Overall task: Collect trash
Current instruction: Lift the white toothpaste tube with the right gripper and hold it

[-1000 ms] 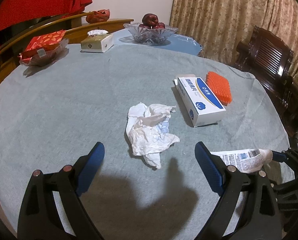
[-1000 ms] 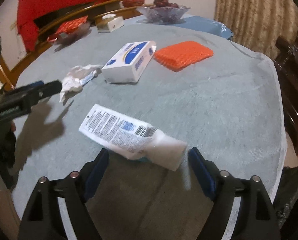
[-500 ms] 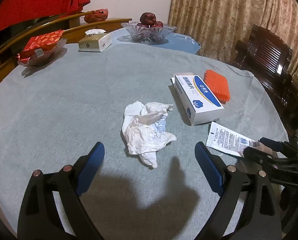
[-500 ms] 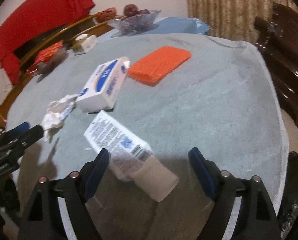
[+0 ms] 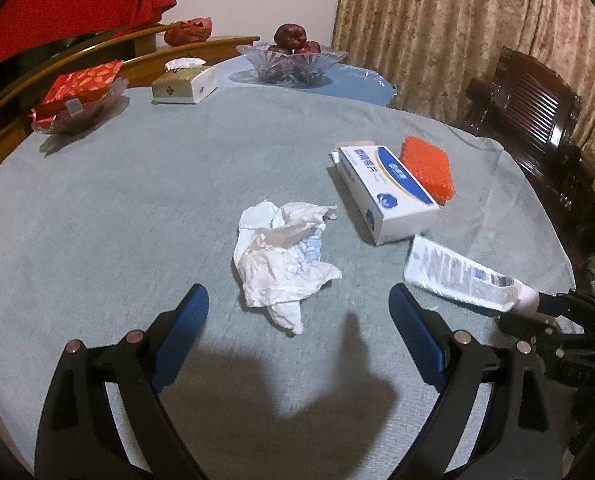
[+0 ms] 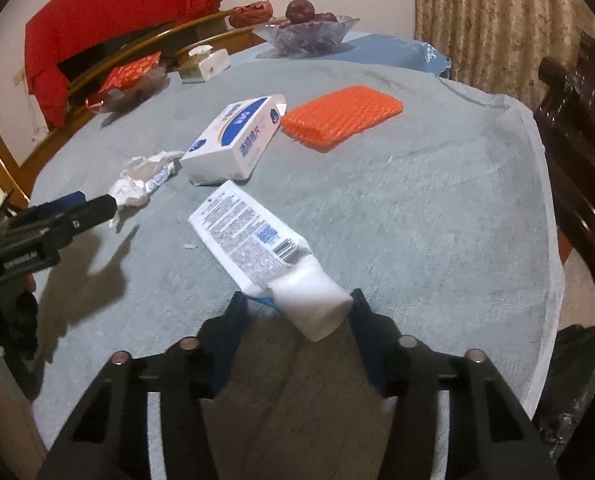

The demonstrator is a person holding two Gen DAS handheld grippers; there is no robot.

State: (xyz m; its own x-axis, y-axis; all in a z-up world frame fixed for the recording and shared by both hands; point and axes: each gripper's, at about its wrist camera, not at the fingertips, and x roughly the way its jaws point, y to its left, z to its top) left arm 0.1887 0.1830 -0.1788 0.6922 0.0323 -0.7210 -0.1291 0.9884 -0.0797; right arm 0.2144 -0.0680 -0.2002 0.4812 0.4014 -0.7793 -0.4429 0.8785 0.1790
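A crumpled white tissue [image 5: 283, 258] lies on the grey-green tablecloth [image 5: 137, 208], just ahead of my left gripper [image 5: 299, 316], which is open and empty above the cloth. It also shows in the right wrist view [image 6: 141, 182]. My right gripper [image 6: 297, 306] is shut on the cap end of a white squeezed tube [image 6: 257, 246], which points away toward the box. The tube [image 5: 465, 280] and the right gripper [image 5: 553, 312] show at the right of the left wrist view.
A white and blue box [image 5: 385, 192] and an orange scrubber pad [image 5: 429, 170] lie beyond the tissue. A tissue box [image 5: 183, 84], a red packet in a dish [image 5: 79, 98] and a fruit bowl [image 5: 293, 60] stand at the far side. A dark wooden chair [image 5: 537, 120] stands at the right.
My right gripper has closed from wide open onto the tube's cap end. The left gripper has stayed open over the tissue, almost still.
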